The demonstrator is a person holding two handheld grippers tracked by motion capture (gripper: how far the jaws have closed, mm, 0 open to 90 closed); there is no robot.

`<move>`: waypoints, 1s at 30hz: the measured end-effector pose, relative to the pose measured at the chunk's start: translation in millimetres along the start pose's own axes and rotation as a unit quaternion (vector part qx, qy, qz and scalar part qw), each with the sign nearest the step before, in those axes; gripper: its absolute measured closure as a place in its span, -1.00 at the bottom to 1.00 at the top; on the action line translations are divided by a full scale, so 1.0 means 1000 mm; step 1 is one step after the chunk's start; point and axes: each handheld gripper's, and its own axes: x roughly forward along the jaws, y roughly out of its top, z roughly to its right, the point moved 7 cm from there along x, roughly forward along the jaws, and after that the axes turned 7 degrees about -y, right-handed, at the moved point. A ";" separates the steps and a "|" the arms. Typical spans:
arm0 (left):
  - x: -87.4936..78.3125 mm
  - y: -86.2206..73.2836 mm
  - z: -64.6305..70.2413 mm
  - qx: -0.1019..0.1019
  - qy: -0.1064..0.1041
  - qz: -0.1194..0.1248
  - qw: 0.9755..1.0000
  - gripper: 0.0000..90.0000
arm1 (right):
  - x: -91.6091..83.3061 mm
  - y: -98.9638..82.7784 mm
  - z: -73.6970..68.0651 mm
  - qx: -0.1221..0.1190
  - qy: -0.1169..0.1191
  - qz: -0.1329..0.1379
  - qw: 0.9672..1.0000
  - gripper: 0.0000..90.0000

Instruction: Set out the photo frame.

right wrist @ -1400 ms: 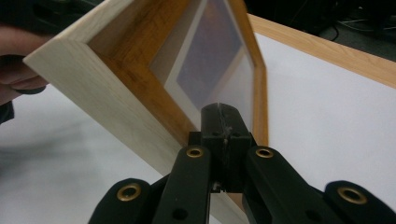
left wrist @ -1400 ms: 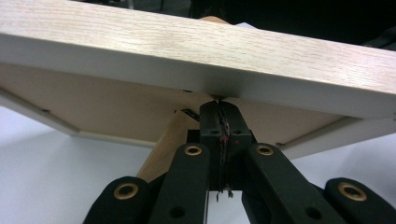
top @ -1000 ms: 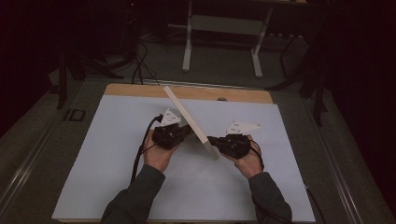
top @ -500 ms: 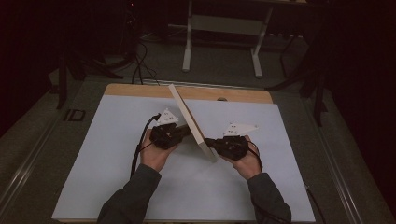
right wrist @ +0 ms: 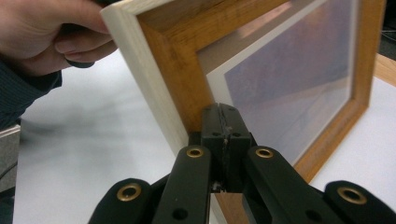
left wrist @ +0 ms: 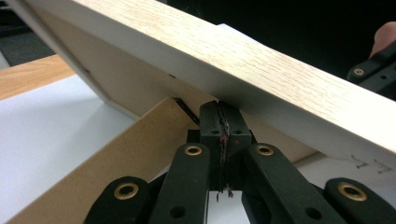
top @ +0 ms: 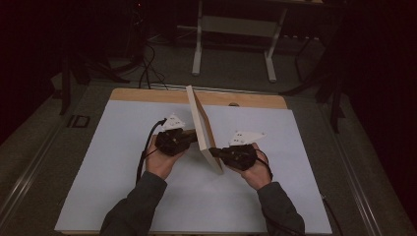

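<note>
A picture frame (top: 200, 123) with a pale wooden rim stands on its long edge on the table, running from near to far between my two hands. My left gripper (top: 194, 139) is shut, and its closed tips (left wrist: 223, 109) touch the frame's back (left wrist: 140, 88) just under the rim, beside a brown back stand (left wrist: 116, 163). My right gripper (top: 212, 150) is shut too. Its closed tips (right wrist: 223, 112) press against the inner brown border (right wrist: 187, 79) on the glass side (right wrist: 299, 79). Nothing lies between either pair of jaws.
A white sheet (top: 113, 162) covers the table, with a wooden strip (top: 147, 96) along the far edge. Beyond the table stand a metal table base (top: 231, 44) and cables (top: 147, 69) on a dark floor. The person's left hand (right wrist: 46, 32) is behind the frame.
The frame's far end has swung slightly to the right, so it now runs more straight away from me. Both hands stay nearly where they were.
</note>
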 end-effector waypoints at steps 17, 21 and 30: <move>-0.004 -0.003 -0.004 -0.006 -0.004 0.004 1.000 1.00 | 0.010 0.007 -0.010 -0.003 0.009 0.002 1.000 1.00; -0.003 -0.003 -0.004 -0.008 -0.009 0.008 1.000 1.00 | 0.013 0.009 -0.012 -0.005 0.012 0.002 1.000 1.00; -0.003 -0.004 -0.007 -0.015 -0.027 0.013 0.999 1.00 | 0.018 0.014 -0.015 -0.001 0.009 0.005 1.000 1.00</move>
